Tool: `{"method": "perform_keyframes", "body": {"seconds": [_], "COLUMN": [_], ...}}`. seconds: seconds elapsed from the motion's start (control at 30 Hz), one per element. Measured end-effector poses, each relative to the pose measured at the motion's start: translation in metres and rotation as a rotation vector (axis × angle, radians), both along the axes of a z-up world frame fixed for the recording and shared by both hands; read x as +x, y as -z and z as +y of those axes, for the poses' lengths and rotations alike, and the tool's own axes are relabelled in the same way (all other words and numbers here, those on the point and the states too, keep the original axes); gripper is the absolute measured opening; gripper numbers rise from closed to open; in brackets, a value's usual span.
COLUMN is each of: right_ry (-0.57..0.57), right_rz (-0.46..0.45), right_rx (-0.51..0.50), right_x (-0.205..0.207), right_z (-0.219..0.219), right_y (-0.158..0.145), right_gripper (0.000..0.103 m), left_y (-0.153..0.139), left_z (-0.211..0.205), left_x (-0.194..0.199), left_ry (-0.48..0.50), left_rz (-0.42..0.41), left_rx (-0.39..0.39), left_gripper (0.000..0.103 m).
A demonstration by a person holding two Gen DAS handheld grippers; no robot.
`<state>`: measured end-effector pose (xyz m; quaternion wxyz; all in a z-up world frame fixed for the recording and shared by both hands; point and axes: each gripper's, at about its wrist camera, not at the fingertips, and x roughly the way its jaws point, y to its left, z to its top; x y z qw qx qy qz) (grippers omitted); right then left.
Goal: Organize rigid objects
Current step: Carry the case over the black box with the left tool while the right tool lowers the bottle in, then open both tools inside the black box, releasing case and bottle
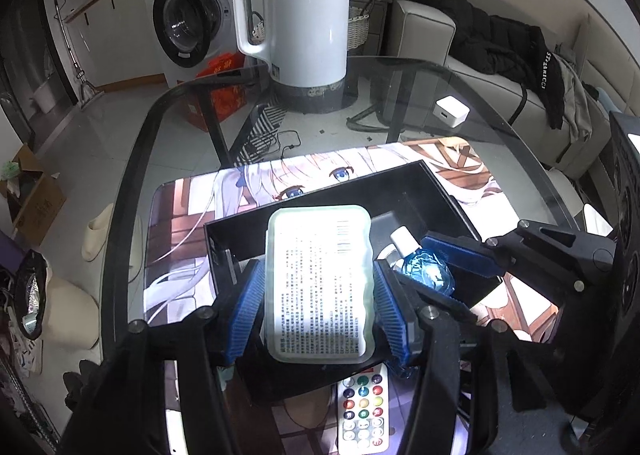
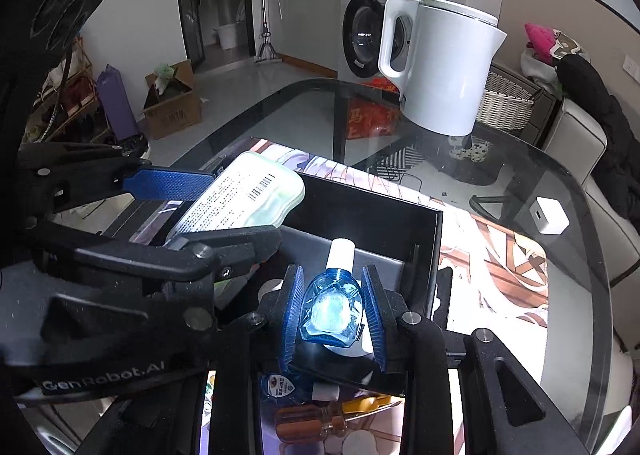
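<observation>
Green box: the left gripper (image 1: 320,291) squeezes the pale green box (image 1: 320,283) by its long sides, above the black tray (image 1: 440,191). It looks hard, light and smooth, so it could slip.
Blue bottle: the right gripper (image 2: 334,315) pinches the little blue bottle (image 2: 332,307) at its fat middle, above the tray too. It looks tiny, hard and slick.
Tray: sits on the glass desk (image 1: 400,71).
Waiting: remote (image 1: 363,411) and screwdriver (image 2: 320,421) lie nearby.

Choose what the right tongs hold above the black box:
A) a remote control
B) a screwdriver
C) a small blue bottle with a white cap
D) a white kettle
C: in the right wrist view the right tongs have their blue pads closed on the small blue bottle, over the black box.
</observation>
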<state>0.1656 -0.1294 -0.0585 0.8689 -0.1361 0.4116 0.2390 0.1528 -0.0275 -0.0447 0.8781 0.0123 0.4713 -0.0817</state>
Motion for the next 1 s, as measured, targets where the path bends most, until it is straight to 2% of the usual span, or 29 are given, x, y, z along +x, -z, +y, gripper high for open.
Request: {"method": "perform_keyframes", "body": {"seconds": [0.23, 0.5, 0.57, 0.83, 1.0], "right_ry": [-0.001, 0.007, 0.009, 0.032, 0.033], "right_rz": [0.041, 0.057, 0.056, 0.044, 0.044], "right_rx": [-0.013, -0.019, -0.02, -0.024, -0.018], "right_x": [0.002, 0.002, 0.002, 0.002, 0.001], "right_z": [0.002, 0.001, 0.001, -0.003, -0.004], "right_y": [0.007, 0.008, 0.008, 0.006, 0.005], "right_gripper": [0.03, 0.03, 0.03, 0.043, 0.044], "left_y": [0.01, 0.02, 0.021, 0.018, 0.017], "left_z": [0.004, 0.008, 0.008, 0.006, 0.008], "left_x": [0.004, 0.007, 0.007, 0.006, 0.005], "left_ry": [-0.014, -0.019, -0.023, -0.021, -0.02], "left_rz": [0.058, 0.114, 0.113, 0.091, 0.086], "left_rx": [0.004, -0.036, -0.032, -0.005, -0.012], "left_gripper": [0.054, 0.055, 0.055, 0.055, 0.055]}}
